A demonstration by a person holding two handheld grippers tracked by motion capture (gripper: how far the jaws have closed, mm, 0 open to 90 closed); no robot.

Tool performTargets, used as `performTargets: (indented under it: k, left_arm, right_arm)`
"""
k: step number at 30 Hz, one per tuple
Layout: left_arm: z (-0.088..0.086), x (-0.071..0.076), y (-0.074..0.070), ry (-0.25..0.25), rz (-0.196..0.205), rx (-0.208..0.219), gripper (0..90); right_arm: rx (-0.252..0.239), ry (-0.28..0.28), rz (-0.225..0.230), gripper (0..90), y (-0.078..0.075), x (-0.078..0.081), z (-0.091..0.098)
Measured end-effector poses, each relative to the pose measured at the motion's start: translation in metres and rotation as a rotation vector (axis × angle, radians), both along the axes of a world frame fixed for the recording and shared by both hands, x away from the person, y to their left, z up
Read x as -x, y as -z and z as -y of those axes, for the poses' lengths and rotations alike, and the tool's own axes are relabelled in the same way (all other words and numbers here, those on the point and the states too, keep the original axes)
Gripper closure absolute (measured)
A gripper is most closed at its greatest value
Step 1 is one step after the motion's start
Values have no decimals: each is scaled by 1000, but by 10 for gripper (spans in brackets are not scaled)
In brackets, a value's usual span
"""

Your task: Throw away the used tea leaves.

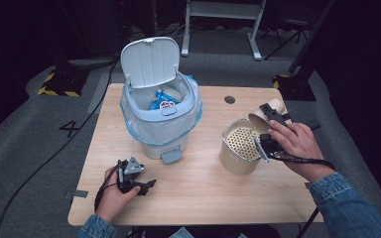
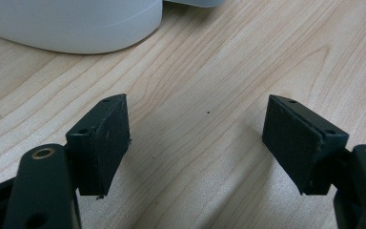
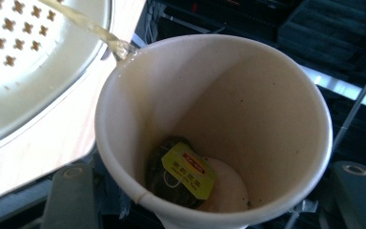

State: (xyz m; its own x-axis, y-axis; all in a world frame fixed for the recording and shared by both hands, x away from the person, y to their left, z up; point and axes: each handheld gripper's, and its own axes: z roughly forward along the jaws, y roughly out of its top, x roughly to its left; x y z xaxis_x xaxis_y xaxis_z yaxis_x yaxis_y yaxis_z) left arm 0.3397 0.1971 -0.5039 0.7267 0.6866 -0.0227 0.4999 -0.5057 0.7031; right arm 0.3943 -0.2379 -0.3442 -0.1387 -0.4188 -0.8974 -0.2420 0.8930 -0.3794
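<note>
While clamped in the right hand-held gripper [image 1: 264,130]: paper cup [image 1: 264,115] tipped, mouth toward strainer pot [image 1: 239,146].

This looks like a lab or a recording studio, not a home. A small wooden worktop [image 1: 198,198] stands alone on a grey carpet floor [image 1: 25,148], and the room around it is dark. On the floor there is yellow-black hazard tape [image 1: 54,91] at the foot of a stand, a white number mark [image 1: 69,128], and a black cable [image 1: 44,163] that runs across the carpet. Behind the worktop is the white metal frame [image 1: 223,20] of another desk.
</note>
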Motion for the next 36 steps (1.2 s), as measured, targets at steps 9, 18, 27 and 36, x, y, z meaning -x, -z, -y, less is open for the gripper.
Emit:
performTargets:
  k: [9,18,27,36]
  left_arm:
    - [0,0,0,0,0,0,249]
    - [0,0,0,0,-1,0,249]
    - [0,0,0,0,-1,0,249]
    - [0,0,0,0,0,0,249]
  right_arm:
    - [78,-15,86,347,-7,5,-2]
    - [207,-31,185,349,-9,10,-8]
    - [284,-37,249,349,-8,13,-12]
    - [481,-59,319,349,0,18,-20]
